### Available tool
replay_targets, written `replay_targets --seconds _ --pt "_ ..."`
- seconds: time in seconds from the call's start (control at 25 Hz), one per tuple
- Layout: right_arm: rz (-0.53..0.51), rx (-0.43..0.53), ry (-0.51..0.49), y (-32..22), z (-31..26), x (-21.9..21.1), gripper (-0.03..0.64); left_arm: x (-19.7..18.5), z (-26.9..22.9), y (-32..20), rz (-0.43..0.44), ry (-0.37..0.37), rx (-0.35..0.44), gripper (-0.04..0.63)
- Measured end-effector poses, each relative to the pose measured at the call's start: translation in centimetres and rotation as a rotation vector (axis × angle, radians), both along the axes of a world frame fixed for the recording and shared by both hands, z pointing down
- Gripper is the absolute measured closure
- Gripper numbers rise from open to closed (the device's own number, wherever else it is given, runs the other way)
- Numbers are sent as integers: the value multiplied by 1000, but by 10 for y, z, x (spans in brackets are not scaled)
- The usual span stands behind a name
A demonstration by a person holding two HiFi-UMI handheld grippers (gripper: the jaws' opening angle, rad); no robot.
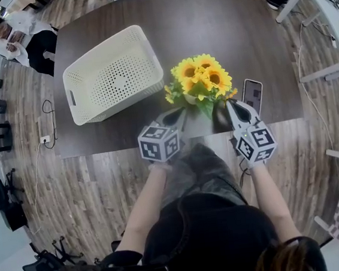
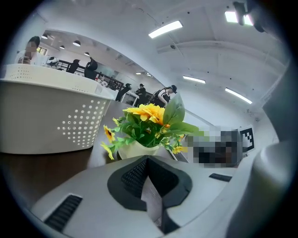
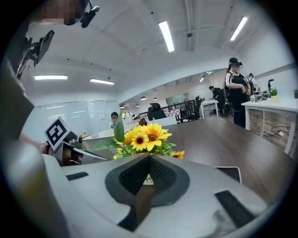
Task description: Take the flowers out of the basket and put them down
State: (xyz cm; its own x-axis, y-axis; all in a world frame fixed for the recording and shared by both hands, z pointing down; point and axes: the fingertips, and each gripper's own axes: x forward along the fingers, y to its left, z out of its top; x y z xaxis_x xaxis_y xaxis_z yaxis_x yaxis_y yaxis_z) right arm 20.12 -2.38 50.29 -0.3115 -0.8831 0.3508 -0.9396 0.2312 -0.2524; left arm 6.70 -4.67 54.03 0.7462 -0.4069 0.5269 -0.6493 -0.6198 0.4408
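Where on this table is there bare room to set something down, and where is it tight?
The table is bare beyond the flowers, right of the basket, up to its far edge. A narrower bare strip lies between basket and near edge. It is crowded at the near edge, where flowers, phone, left gripper and right gripper sit close together.

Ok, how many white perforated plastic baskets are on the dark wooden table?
1. The white perforated plastic basket sits empty at the left of the dark wooden table, apart from the potted yellow sunflowers.
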Motion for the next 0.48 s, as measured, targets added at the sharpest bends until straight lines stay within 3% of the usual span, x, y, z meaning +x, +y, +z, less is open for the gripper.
replay_targets --seconds 0.48 --pt "-23 17 -37 40 -12 -45 614 -8 -25 45 63 53 38 594"
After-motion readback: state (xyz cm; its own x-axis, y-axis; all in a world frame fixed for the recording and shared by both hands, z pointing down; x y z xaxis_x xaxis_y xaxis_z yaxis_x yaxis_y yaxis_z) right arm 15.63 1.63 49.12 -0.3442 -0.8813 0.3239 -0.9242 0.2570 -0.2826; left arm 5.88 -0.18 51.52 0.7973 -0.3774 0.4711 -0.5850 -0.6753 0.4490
